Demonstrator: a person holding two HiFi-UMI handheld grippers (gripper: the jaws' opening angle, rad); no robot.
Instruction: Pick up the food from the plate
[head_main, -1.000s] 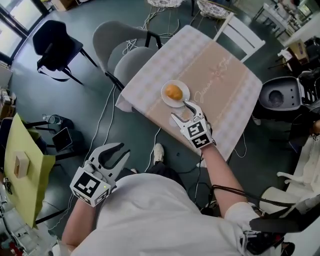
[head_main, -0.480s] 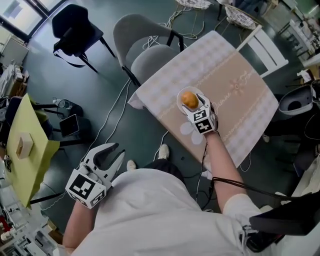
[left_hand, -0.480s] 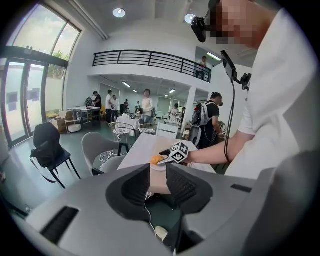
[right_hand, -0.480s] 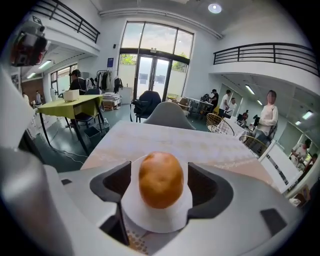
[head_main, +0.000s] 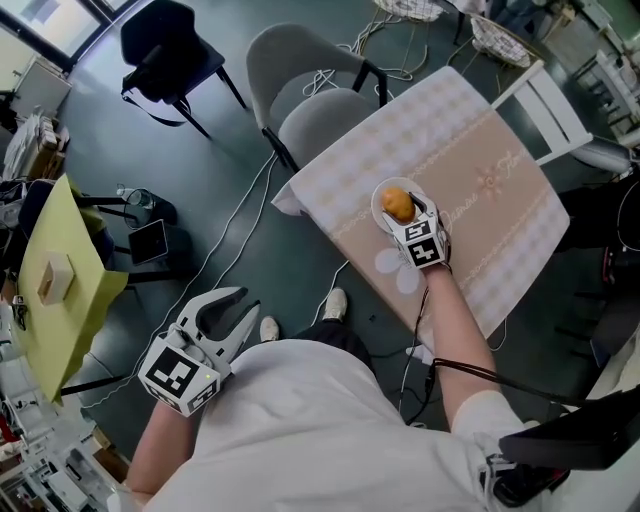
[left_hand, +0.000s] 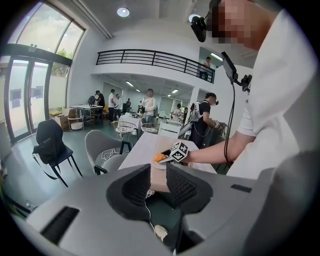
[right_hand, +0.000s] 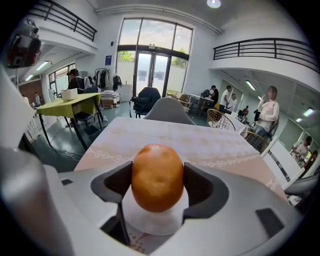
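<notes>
My right hand-held gripper is closing round the orange ball-shaped food, not gripping it. The white round plate is half hidden, with the cloth-covered bench edge near at 7 o'clock. The left hand-held gripper is agape and empty.

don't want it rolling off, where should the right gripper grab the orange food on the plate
Across its widest middle, pads on the two rounded flanks, coming in low from the person's side. The food sits egg-like on the plate; the right gripper straddles it, jaws closing.
</notes>
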